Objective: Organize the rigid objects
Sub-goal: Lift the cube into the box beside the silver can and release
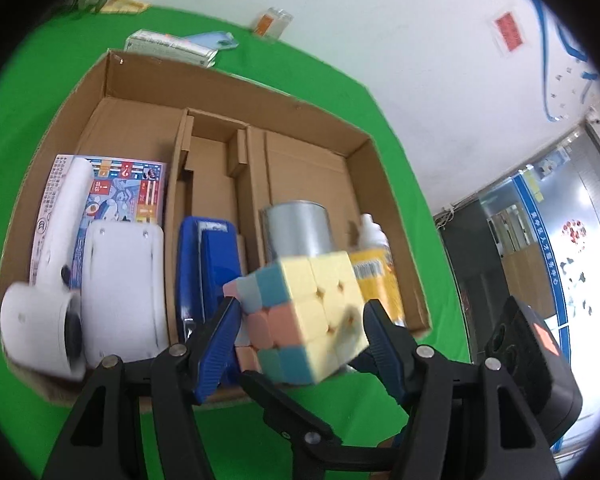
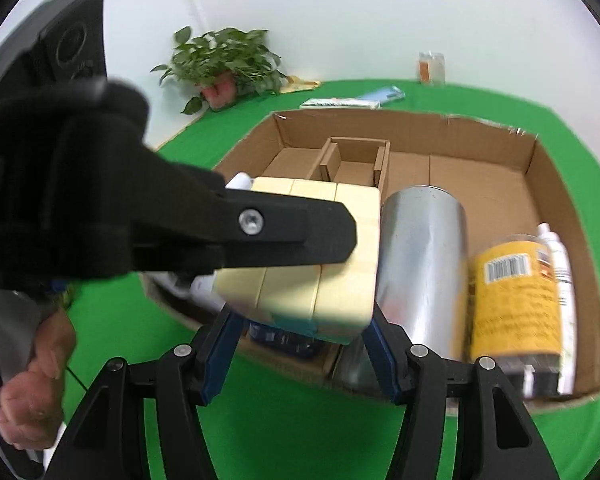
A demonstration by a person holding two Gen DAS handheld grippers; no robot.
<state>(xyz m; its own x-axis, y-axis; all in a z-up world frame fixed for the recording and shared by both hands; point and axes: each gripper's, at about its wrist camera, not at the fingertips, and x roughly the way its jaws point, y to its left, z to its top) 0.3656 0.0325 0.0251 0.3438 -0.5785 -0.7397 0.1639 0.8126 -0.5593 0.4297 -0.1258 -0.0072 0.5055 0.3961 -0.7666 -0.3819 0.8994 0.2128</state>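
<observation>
Holding cube (image 1: 306,316) | box (image 1: 236,92): can (image 1: 298,228), stapler (image 1: 208,264), bottle (image 2: 514,296)

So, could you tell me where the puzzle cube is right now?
The puzzle cube sits between the left gripper fingers, just before the silver can.

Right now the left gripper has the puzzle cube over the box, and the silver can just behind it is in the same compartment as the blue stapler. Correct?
Not quite. The left gripper does hold the puzzle cube over the cardboard box, but the silver can sits in the right compartment with the yellow-labelled bottle; the blue stapler is in the middle one. The left wrist view shows the divider between them.
</observation>
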